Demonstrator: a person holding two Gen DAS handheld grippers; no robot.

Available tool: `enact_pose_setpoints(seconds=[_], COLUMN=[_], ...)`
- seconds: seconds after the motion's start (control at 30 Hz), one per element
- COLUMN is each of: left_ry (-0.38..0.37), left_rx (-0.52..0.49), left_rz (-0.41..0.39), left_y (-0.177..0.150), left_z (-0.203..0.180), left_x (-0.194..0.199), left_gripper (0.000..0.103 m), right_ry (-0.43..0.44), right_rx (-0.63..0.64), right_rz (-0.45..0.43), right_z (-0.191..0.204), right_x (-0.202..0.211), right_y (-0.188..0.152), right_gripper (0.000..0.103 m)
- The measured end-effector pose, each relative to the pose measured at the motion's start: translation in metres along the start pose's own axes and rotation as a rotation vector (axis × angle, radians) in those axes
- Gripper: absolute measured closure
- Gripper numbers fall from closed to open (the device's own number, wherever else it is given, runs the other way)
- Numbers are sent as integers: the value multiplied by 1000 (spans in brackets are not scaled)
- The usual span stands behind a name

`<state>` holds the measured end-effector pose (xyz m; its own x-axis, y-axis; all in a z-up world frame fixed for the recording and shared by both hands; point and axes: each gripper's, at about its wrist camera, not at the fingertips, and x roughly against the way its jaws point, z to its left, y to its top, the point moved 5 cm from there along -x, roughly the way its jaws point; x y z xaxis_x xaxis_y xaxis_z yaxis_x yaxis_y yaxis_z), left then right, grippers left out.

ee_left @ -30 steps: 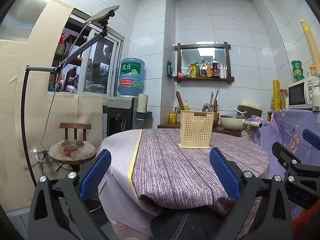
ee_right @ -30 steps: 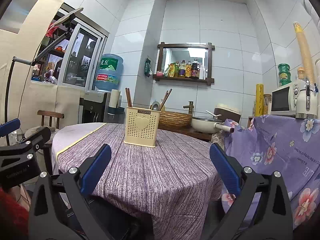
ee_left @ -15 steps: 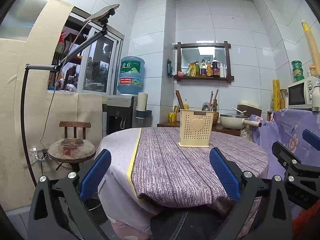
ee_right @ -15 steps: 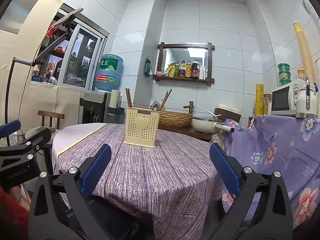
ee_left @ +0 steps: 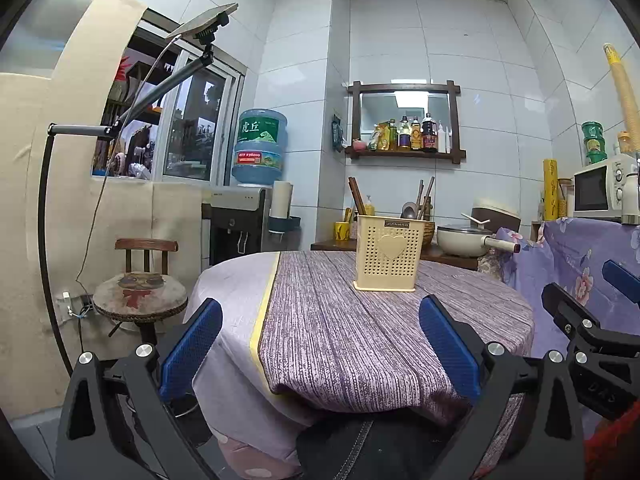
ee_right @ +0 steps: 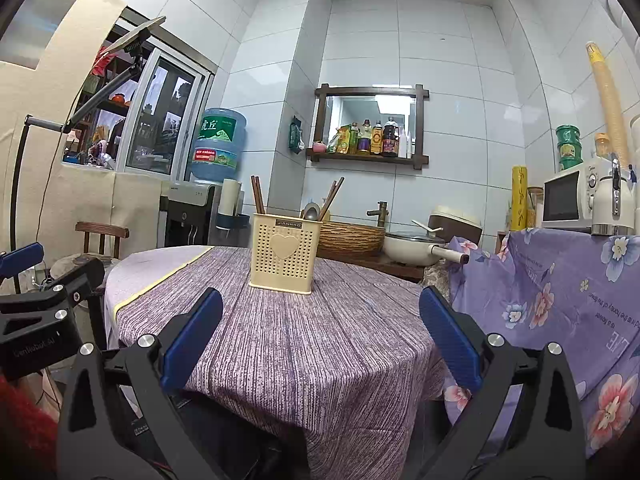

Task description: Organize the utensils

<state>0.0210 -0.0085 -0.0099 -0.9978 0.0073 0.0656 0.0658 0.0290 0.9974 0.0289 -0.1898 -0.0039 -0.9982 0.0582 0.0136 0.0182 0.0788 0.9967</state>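
A cream perforated utensil holder (ee_left: 388, 258) with a heart on its front stands on the round table (ee_left: 340, 332); it also shows in the right wrist view (ee_right: 285, 254). Brown chopsticks (ee_right: 257, 195) and a metal spoon (ee_right: 310, 212) stick out of its top. My left gripper (ee_left: 320, 332) is open and empty, low at the table's near edge. My right gripper (ee_right: 320, 328) is open and empty, also short of the holder. Each gripper shows at the edge of the other's view.
The table carries a purple striped cloth (ee_right: 304, 344). A wooden chair (ee_left: 140, 284) stands at the left, a water dispenser (ee_left: 240, 216) behind it. A flowered purple cloth (ee_right: 560, 300) covers a counter at the right with a microwave (ee_right: 568, 200). A pan (ee_right: 412, 246) and basket (ee_right: 352, 238) sit behind the table.
The left wrist view has dropped slightly, so the holder sits a little higher in it. The right gripper has barely moved. Both grippers stay open.
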Motion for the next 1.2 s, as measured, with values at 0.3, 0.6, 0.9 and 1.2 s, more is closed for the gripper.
enact_pose_setpoints(seconds=[0.3, 0.6, 0.9, 1.2], left_ry=[-12, -16, -17, -14], left_rx=[0, 0, 1, 3], left_rz=[8, 10, 11, 11], left_y=[-2, -1, -1, -2], left_z=[-2, -3, -5, -7], left_x=[-1, -1, -1, 0], left_gripper=[5, 5, 5, 5], right_ry=[0, 0, 0, 0], right_rx=[0, -1, -1, -2], right_rz=[0, 1, 2, 4], right_z=[0, 0, 0, 2], right_x=[0, 0, 0, 0], right_y=[0, 0, 0, -1], right_gripper=[6, 6, 6, 6])
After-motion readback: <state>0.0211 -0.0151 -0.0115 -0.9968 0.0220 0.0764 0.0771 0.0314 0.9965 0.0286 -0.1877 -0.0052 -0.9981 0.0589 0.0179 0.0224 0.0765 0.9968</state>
